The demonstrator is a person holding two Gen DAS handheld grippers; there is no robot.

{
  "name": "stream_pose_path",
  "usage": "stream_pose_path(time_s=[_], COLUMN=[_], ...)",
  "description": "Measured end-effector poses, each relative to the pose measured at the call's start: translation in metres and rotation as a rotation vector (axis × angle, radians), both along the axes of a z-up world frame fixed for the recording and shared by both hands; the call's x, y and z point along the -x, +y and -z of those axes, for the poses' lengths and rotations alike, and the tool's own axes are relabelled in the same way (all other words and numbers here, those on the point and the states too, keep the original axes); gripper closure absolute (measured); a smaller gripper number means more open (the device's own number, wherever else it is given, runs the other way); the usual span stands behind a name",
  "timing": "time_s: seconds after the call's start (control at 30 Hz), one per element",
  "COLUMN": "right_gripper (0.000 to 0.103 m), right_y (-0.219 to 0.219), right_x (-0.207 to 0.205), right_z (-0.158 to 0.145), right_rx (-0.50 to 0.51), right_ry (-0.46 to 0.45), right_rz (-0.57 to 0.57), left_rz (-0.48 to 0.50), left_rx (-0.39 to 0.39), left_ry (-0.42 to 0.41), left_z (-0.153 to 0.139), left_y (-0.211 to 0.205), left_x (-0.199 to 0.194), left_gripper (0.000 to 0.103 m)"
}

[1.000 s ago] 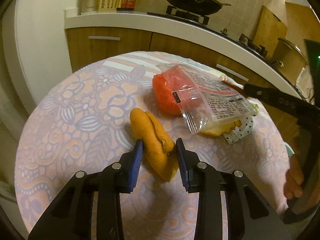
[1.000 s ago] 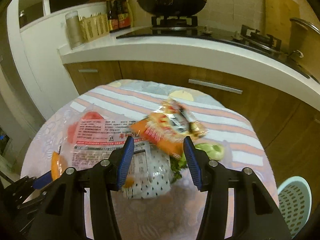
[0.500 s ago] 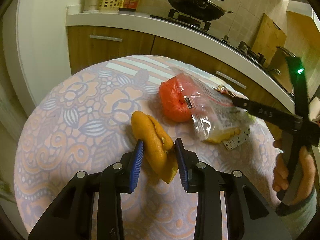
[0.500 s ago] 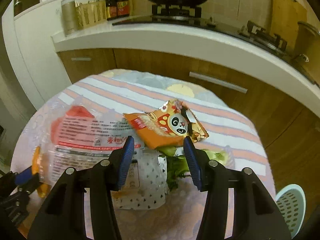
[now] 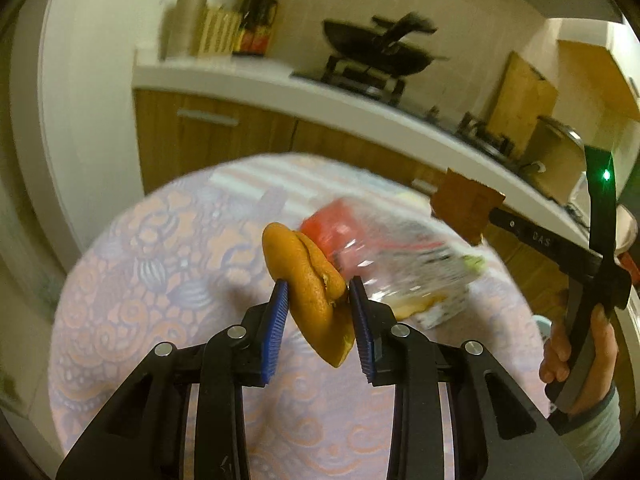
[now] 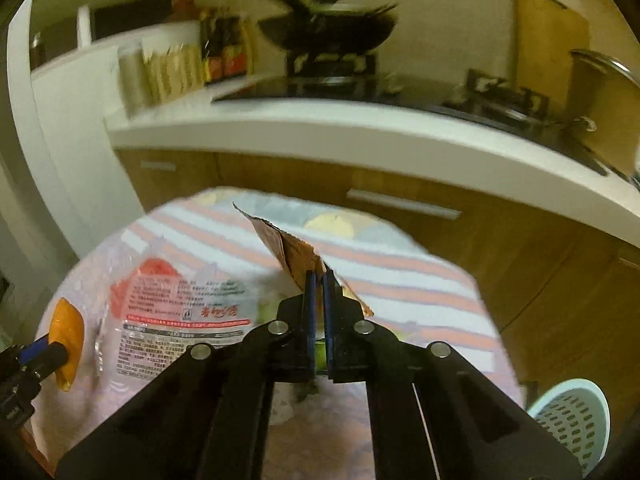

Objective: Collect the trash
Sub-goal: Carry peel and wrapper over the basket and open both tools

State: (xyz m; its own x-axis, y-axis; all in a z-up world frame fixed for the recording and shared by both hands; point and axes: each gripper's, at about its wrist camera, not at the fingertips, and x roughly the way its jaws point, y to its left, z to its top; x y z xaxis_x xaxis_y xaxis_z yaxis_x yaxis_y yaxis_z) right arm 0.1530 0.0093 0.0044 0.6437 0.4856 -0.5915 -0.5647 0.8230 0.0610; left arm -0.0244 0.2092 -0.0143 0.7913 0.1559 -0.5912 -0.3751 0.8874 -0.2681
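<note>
Peel [image 5: 310,280] sits pinched between my left gripper [image 5: 320,320] pads, clear of the table [image 5: 160,280]; my right gripper [image 6: 318,312] is clamped on the wrapper [image 6: 288,248]. I'd carry both level toward the basket [image 6: 572,420], squeezing firmly.

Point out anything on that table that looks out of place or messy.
The floral tablecloth is littered with trash: a crumpled clear bag with red contents sprawls across it, with green scraps beside it. The left gripper holds an orange peel; the right gripper pinches an orange snack wrapper.
</note>
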Motion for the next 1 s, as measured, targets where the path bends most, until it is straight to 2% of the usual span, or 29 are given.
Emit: stream_pose_path(time_s=[0.2,0.47,0.6,0.8,1.0], right_gripper=[0.101,0.101,0.101,0.101,0.101], right_y=[-0.057,-0.143,-0.185,-0.251,-0.300], right_x=[0.026,0.057,0.069,0.076,0.075], right_z=[-0.028,-0.032,-0.029,-0.011,0.019], right_rx=[-0.060,-0.097,-0.112,-0.123,-0.124], right_ry=[-0.064,-0.064,-0.062,-0.031,0.027], right_rz=[0.073,0.222,0.299,0.408,0.496], left_rz=[0.092,0.278,0.393,0.585,0.703], left_rx=[-0.005,0.010,0.008,0.049,0.037], left_ry=[-0.081,-0.131,-0.131,-0.107,-0.052], left_z=[-0.033,-0.051,-0.049,-0.033,-0.012], left_y=[-0.036,-0.105,-0.145,-0.214,-0.275], left_x=[0.001,-0.024,-0.040,-0.071,-0.098], left_gripper=[0.073,0.073,0.073,0.073,0.073])
